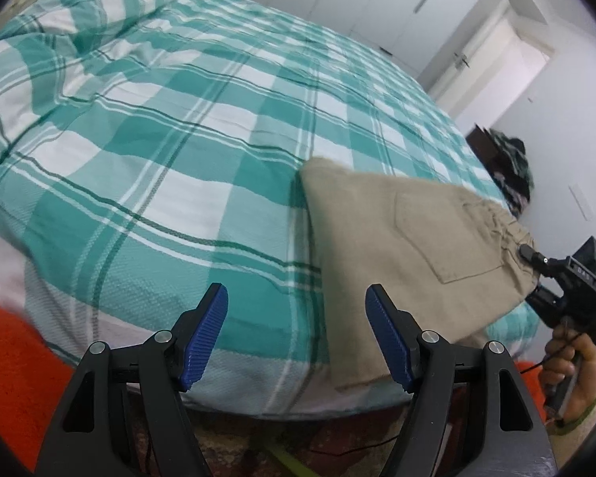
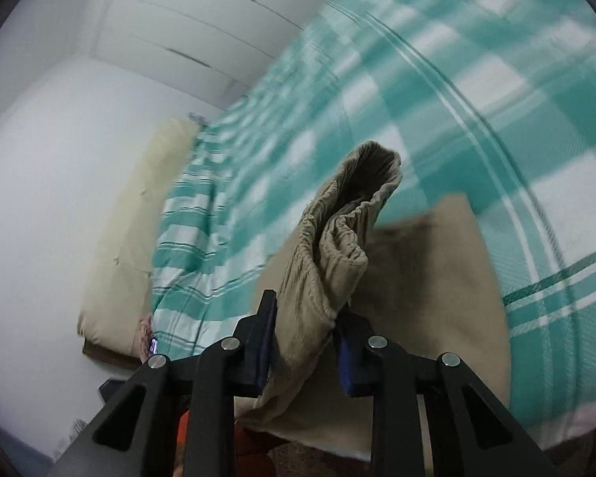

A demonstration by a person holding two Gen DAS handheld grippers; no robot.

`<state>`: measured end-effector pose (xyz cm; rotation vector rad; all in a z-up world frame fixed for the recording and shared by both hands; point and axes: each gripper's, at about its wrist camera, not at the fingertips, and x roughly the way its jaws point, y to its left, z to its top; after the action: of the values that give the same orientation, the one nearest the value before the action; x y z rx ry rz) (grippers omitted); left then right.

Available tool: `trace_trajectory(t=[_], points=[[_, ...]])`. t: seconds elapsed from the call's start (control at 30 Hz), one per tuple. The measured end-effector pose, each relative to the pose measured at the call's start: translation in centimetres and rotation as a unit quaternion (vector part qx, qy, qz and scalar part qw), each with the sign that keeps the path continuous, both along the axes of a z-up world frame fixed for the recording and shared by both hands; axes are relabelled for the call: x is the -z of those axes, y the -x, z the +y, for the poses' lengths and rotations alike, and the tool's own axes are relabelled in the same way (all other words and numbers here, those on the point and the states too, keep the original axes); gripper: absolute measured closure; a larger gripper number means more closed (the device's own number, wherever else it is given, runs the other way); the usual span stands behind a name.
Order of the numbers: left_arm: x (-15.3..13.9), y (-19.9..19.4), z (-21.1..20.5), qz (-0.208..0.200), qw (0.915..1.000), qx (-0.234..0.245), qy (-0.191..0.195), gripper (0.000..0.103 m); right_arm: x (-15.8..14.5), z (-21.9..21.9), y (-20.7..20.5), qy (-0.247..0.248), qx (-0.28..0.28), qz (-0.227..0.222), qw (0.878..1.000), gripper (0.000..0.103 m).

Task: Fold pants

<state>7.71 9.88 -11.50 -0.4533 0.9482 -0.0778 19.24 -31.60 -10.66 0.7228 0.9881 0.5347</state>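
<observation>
Now, waistband end pinched and raised, ready to carry across.

Pants (image 1: 409, 246) lying folded at the near right corner of the bed (image 1: 178, 139), back pocket up, with the gathered waistband lifted off the checked cover. Right gripper (image 2: 304, 342) clamped on that bunched waistband, jaws nearly closed on thick cloth. Left gripper (image 1: 296, 334) hanging free over the bed edge just beside the pants, jaws wide apart, nothing between them. Best handled by keeping the lift low, carrying the waistband straight over the lower layers, pinning the near hem with the free jaws against sliding, and lining up edges before release.
</observation>
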Motion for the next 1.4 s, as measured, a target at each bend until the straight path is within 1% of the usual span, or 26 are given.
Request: trace_trajectory(t=[0.03,0.1,0.17,0.23,0.27,0.3,0.4,0.47,0.5,0.53,0.57,0.6,0.63,0.67,0.7,0.77,0.83,0.87,0.9,0.93,1.03,1.07,1.1,1.23,1.3,1.4], points=[[0.0,0.1,-0.2,0.003,0.9998,0.017,-0.002,0.028,-0.6,-0.2,0.7,0.009,0.004,-0.006,1.0,0.076],[0.1,0.4,-1.4,0.008,0.9971,0.075,-0.01,0.025,-0.1,-0.9,1.6,0.03,0.022,0.004,0.999,0.076],[0.5,0.7,-3.0,0.016,0.9901,0.138,-0.022,0.023,2.5,-1.7,1.8,0.055,0.042,0.041,0.997,0.076],[0.7,1.2,-4.4,0.019,0.9849,0.168,-0.04,0.023,6.3,-2.7,1.9,0.044,0.069,0.101,0.991,0.076],[0.8,1.5,-5.6,0.016,0.9803,0.191,-0.047,0.023,7.4,-3.1,2.1,0.034,0.08,0.112,0.99,0.076],[0.7,1.7,-6.3,0.012,0.9771,0.205,-0.057,0.023,7.9,-3.3,2.4,0.025,0.087,0.111,0.99,0.076],[1.3,1.6,-8.9,0.008,0.9657,0.23,-0.12,0.022,6.9,-3.0,2.2,0.039,0.076,0.095,0.992,0.076],[2.3,0.8,-9.3,0.023,0.9651,0.203,-0.163,0.023,6.0,-2.9,2.1,0.045,0.07,0.08,0.993,0.076],[2.8,0.3,-8.6,0.039,0.9695,0.173,-0.17,0.03,5.7,-2.8,2.1,0.046,0.069,0.076,0.994,0.076],[3.1,0.1,-7.6,0.052,0.9754,0.148,-0.155,0.031,5.6,-2.7,2.2,0.048,0.069,0.074,0.994,0.076],[3.4,-0.1,-5.9,0.067,0.984,0.122,-0.111,0.031,5.7,-2.9,2.4,0.049,0.07,0.074,0.994,0.076],[3.8,-0.1,-4.8,0.076,0.9877,0.107,-0.084,0.031,5.8,-3.2,2.8,0.05,0.074,0.078,0.993,0.077],[4.2,0.0,-4.2,0.086,0.9889,0.098,-0.072,0.031,6.1,-3.2,3.2,0.052,0.078,0.083,0.992,0.077],[4.7,0.1,-4.1,0.097,0.988,0.094,-0.074,0.031,6.3,-3.3,3.5,0.052,0.078,0.086,0.992,0.077],[4.9,0.2,-4.6,0.102,0.9863,0.096,-0.088,0.031,6.9,-3.3,4.0,0.059,0.077,0.09,0.991,0.077],[4.5,0.5,-6.1,0.102,0.9796,0.106,-0.137,0.031,7.6,-2.8,4.3,0.076,0.069,0.087,0.991,0.077],[3.6,1.0,-7.1,0.094,0.9725,0.11,-0.183,0.029,7.6,-2.8,4.3,0.09,0.063,0.08,0.991,0.077],[3.1,1.2,-7.5,0.09,0.9683,0.11,-0.205,0.028,7.3,-2.8,4.2,0.096,0.058,0.078,0.991,0.075],[2.5,1.6,-7.9,0.086,0.9645,0.111,-0.224,0.025,6.9,-2.7,4.1,0.103,0.053,0.074,0.991,0.068],[2.0,1.8,-8.1,0.081,0.9625,0.111,-0.234,0.022,6.5,-2.7,4.3,0.111,0.05,0.07,0.99,0.066],[0.7,2.7,-8.0,0.068,0.9551,0.108,-0.268,0.019,5.1,-3.2,5.2,0.15,0.051,0.053,0.986,0.055],[0.5,2.8,-7.9,0.066,0.9526,0.106,-0.277,0.019,4.7,-3.5,5.4,0.165,0.057,0.047,0.984,0.051],[0.3,2.8,-7.9,0.065,0.9504,0.104,-0.286,0.019,4.1,-4.1,5.9,0.181,0.069,0.036,0.98,0.05],[0.3,2.3,-7.3,0.067,0.9496,0.098,-0.29,0.019,2.0,-5.1,6.0,0.211,0.096,0.001,0.973,0.05],[0.2,2.4,-7.4,0.067,0.9487,0.097,-0.293,0.019,0.6,-4.6,5.5,0.225,0.09,-0.024,0.97,0.05],[0.1,2.4,-7.6,0.067,0.9474,0.097,-0.298,0.019,-1.6,-2.6,5.0,0.248,0.053,-0.076,0.964,0.05]])
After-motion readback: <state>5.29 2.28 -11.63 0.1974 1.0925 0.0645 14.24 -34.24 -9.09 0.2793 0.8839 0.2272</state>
